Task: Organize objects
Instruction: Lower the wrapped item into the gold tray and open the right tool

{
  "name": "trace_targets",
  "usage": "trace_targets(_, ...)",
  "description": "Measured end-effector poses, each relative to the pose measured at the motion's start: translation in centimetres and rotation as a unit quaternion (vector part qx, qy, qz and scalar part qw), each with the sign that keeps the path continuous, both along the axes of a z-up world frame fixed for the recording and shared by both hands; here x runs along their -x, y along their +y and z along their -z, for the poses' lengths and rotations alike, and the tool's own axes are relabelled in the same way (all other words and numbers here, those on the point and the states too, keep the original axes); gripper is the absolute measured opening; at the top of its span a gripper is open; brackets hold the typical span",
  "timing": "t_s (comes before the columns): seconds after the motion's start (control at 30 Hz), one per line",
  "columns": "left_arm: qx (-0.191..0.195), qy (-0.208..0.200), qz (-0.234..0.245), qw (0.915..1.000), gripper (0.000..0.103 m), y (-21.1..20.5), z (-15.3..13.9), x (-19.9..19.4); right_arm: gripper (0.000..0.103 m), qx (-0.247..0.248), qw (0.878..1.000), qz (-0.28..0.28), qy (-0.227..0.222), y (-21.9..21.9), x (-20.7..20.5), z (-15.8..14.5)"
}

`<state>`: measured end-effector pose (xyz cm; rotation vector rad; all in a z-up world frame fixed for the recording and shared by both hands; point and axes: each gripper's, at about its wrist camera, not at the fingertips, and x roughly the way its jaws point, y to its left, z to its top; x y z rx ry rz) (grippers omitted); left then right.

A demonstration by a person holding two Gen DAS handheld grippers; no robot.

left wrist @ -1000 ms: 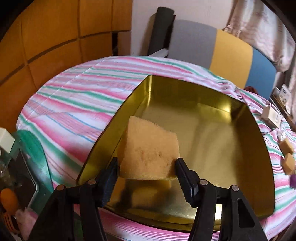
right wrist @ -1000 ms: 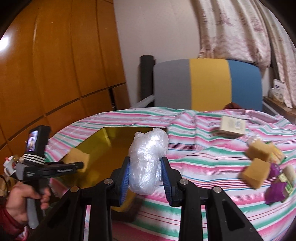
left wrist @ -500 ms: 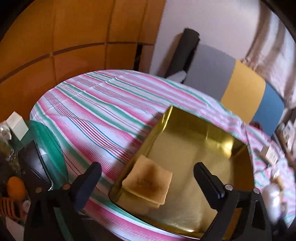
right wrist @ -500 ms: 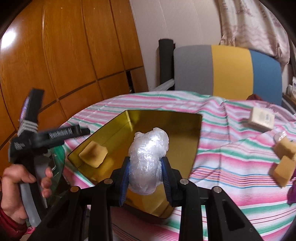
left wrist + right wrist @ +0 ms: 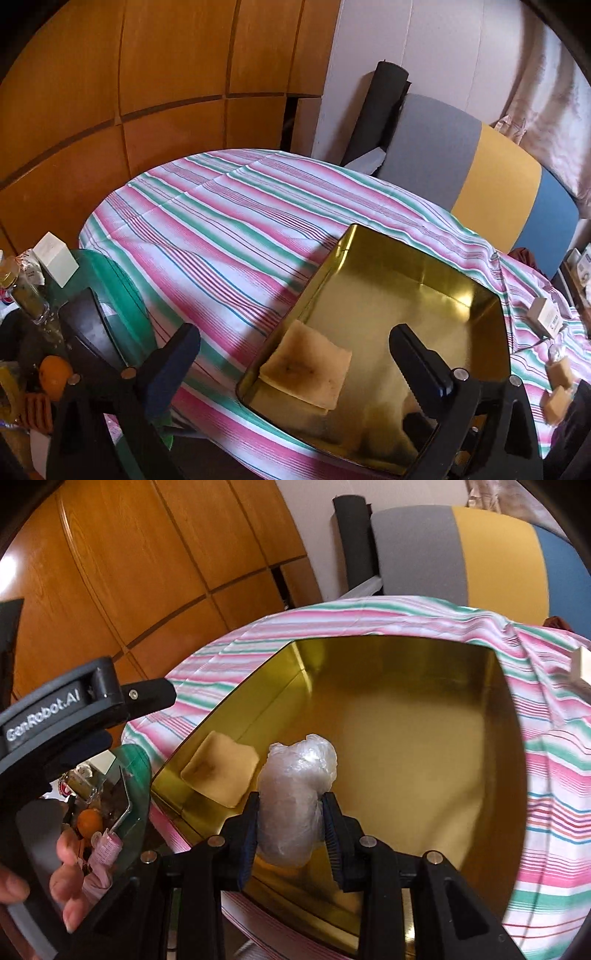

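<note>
A gold metal tin (image 5: 443, 273) (image 5: 436, 653) sits on the striped tablecloth (image 5: 221, 229). A yellow sponge (image 5: 306, 363) (image 5: 219, 768) lies flat in its near left corner. My left gripper (image 5: 295, 343) hangs open above that corner, its fingers wide apart and nothing between them. In the right wrist view the left gripper's body (image 5: 74, 709) shows at the left, held by a hand (image 5: 70, 882). My right gripper (image 5: 291, 805) is shut on a crumpled clear plastic bundle (image 5: 295, 790), held over the tin's floor just right of the sponge.
Tan sponge blocks (image 5: 557, 387) and a small white box (image 5: 543, 317) lie on the cloth right of the tin. A green glass side table (image 5: 122, 306) with bottles, an orange (image 5: 55, 373) and clutter stands at the left. A grey-yellow-blue headboard (image 5: 480, 177) and wooden panels stand behind.
The left gripper opened and let the sponge drop into the tin's corner, then rose and drew back. The right gripper carried the plastic bundle leftward and down over the tin.
</note>
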<state>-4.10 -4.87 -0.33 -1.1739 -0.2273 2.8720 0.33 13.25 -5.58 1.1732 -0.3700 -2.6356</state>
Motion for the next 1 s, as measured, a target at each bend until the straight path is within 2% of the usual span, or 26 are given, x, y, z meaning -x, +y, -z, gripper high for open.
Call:
trace_targets(0.23, -0.028, -0.006, -0.033, 0.9991, 0.103, -1.7, -0.2, 0.1, 0.047, 0.021, 1.0, -0.016, -0.013, -1.1, 0.0, 0.5)
trace_targets(0.37, -0.038, -0.012, -0.039, 0.9984, 0.103, -1.8, -0.2, 0.0, 0.047, 0.033, 0.999, -0.01, -0.009, -0.6, -0.6, 0.1)
trace_targets(0.7, -0.033, -0.018, -0.009, 0.9993, 0.103, 0.3, 0.1, -0.5, 0.047, 0.01, 0.999, 0.019, 0.027, 1.0, -2.5, -2.2)
trace_targets(1.0, -0.033, -0.022, 0.042, 0.9983, 0.103, 3.5, 0.5, -1.7, 0.047, -0.012, 0.993, 0.102, 0.065, 5.7, -4.8, -4.4)
